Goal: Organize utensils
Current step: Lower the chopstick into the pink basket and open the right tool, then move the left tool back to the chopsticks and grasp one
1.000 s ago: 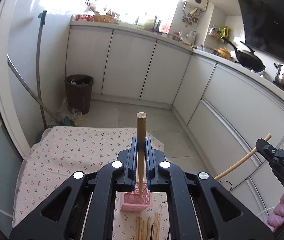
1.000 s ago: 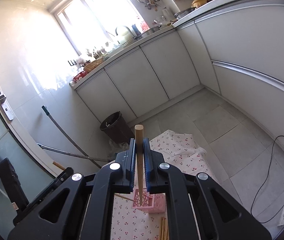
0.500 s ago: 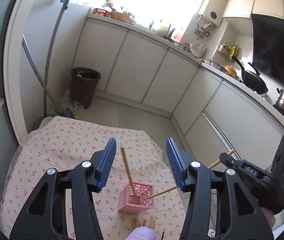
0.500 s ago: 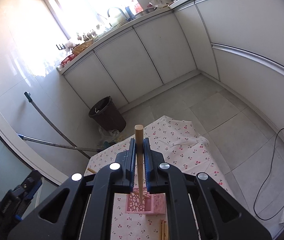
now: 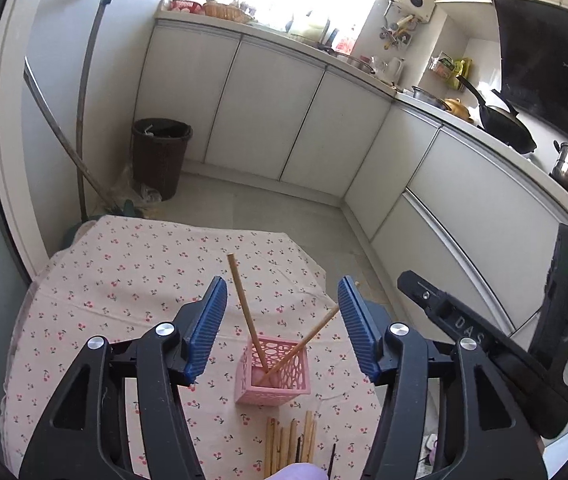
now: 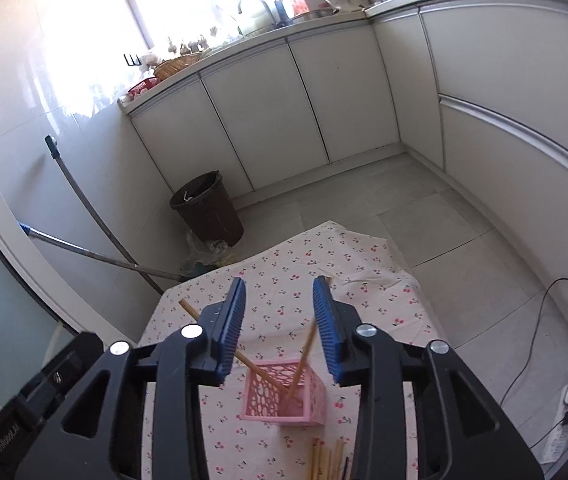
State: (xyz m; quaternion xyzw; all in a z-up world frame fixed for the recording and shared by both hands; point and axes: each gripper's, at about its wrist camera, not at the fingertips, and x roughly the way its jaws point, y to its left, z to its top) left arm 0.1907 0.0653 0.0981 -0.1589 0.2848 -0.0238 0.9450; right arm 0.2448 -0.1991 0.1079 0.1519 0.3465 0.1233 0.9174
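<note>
A pink lattice holder (image 5: pixel 273 376) stands on the cherry-print tablecloth (image 5: pixel 132 280). Two wooden chopsticks lean inside it, one to the left (image 5: pixel 244 312) and one to the right (image 5: pixel 308 340). My left gripper (image 5: pixel 282 326) is open and empty above the holder. My right gripper (image 6: pixel 280 322) is open and empty above the same holder (image 6: pixel 284 398), with both chopsticks (image 6: pixel 304 354) resting in it. Several more wooden chopsticks (image 5: pixel 290 444) lie on the cloth in front of the holder, also seen in the right wrist view (image 6: pixel 326 460).
A dark bin (image 5: pixel 160 156) and long-handled mops (image 5: pixel 84 120) stand by the wall beyond the table. White cabinets (image 5: pixel 268 120) line the back and right. The other gripper's body (image 5: pixel 484 344) is at the right. A power strip (image 6: pixel 564 436) lies on the floor.
Both grippers opened and let go of their chopsticks, which now stand leaning in the pink holder. The left opened first, the right within the last half second.
</note>
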